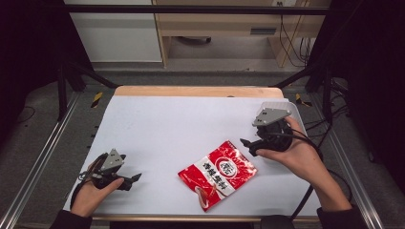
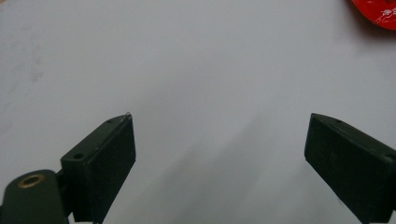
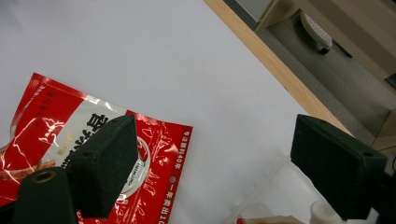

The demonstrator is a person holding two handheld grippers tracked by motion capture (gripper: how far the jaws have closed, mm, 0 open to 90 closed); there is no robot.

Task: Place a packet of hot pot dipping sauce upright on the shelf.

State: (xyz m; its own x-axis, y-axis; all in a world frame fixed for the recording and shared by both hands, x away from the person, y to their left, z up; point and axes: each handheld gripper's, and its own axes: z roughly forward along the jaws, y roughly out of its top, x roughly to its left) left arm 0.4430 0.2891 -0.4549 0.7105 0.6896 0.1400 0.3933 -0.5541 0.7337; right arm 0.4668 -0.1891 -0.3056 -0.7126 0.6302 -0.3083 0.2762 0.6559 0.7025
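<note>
Lying mid-table – red snack bag [image 1: 218,173] – bare white table [image 1: 162,129] all round.

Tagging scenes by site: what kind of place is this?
Probably a lab data-collection station, not a home: a white-topped table with a pale wooden edge inside a black metal frame, loose cables on the grey floor, and a red-and-white foil snack packet laid out alone.

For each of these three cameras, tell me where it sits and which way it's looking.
High view: above the person's side, facing forward and down on the white table; both hands and tongs show.
Left gripper view: rides the left tongs, jaws wide apart, facing bare table.
Right gripper view: rides the right tongs, jaws apart, facing the red snack bag.
All three share the bag.
</note>
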